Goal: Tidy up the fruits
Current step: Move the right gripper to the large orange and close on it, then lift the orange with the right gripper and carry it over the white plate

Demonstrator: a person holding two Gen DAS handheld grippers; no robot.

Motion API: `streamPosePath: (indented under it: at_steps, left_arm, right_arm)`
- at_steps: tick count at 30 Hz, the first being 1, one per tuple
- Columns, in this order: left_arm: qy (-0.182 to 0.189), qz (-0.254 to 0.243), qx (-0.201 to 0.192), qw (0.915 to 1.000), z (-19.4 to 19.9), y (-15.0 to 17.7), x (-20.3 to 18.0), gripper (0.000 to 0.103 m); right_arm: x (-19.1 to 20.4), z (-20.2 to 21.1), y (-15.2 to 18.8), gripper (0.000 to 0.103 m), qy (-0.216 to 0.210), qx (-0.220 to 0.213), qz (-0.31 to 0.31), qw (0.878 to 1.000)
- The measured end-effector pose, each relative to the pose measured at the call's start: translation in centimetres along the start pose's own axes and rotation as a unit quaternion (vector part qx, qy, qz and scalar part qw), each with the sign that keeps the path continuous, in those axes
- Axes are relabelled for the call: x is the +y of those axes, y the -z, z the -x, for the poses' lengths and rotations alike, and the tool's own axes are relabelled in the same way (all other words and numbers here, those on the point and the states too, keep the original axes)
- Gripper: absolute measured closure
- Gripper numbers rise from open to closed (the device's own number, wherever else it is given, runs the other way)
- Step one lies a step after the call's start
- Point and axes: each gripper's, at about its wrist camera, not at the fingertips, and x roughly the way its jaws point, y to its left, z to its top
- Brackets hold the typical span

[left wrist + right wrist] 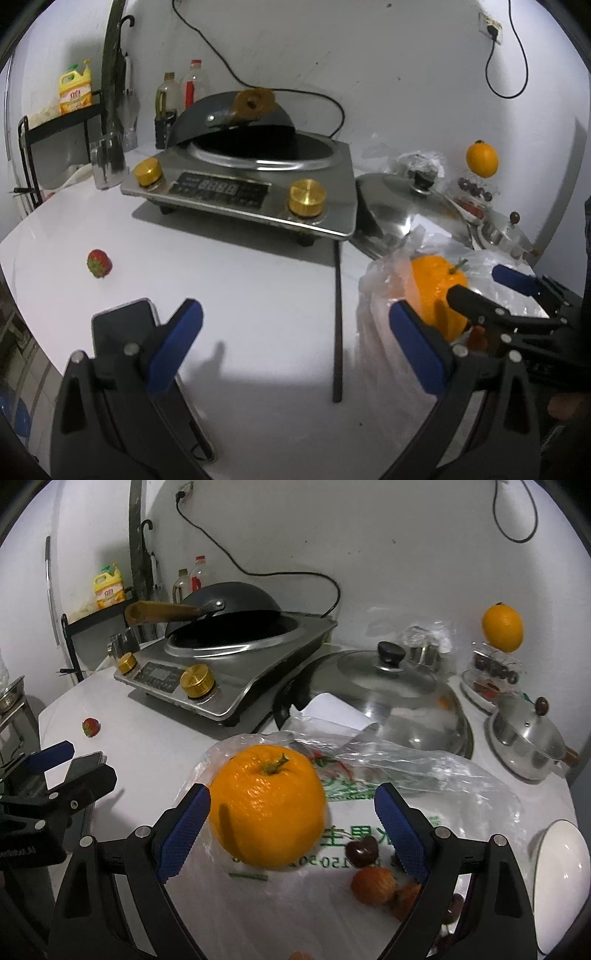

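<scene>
Right gripper (291,823) fingers spread, bracketing orange (267,805) on plastic bag (424,771), nothing pinched. Left gripper (295,339) likewise spread, empty, farther off.

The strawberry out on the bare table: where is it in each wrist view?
Left wrist: strawberry at far left, alone on the white table, ahead of the left finger.
Right wrist: strawberry at left of mid-height, beyond the other gripper.
Shared landmark: the cooker, right of it in both.

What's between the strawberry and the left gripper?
Bare white tabletop, as the left wrist view shows. A phone lies beside the left gripper, just off that line to the strawberry.
</scene>
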Motion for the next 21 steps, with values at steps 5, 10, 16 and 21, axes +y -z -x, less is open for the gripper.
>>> streamPosePath:
  at_steps: [5,10,16,21]
  left_arm:
    - [0.001,0.002,0.007,1.0000,-1.0,0.0,0.5,0.001]
    - [0.001,0.004,0.014,0.9999,-2.0,-0.1,0.9,0.001]
    - [0.002,0.004,0.019,0.9998,-2.7,-0.2,1.3,0.001]
    - [0.004,0.004,0.024,0.9997,-3.2,-0.2,1.6,0.001]
  right_arm:
    - [0.2,-1.6,-0.3,0.011,-0.006,0.012,-0.001,1.000]
    - [0.3,-2.6,-0.4,0.011,-0.010,0.018,-0.003,1.000]
    - [0.5,-4.1,-0.6,0.011,-0.032,0.037,-0.014,0.999]
    - [0.5,-5.3,-0.6,0.010,-0.041,0.047,-0.025,0.998]
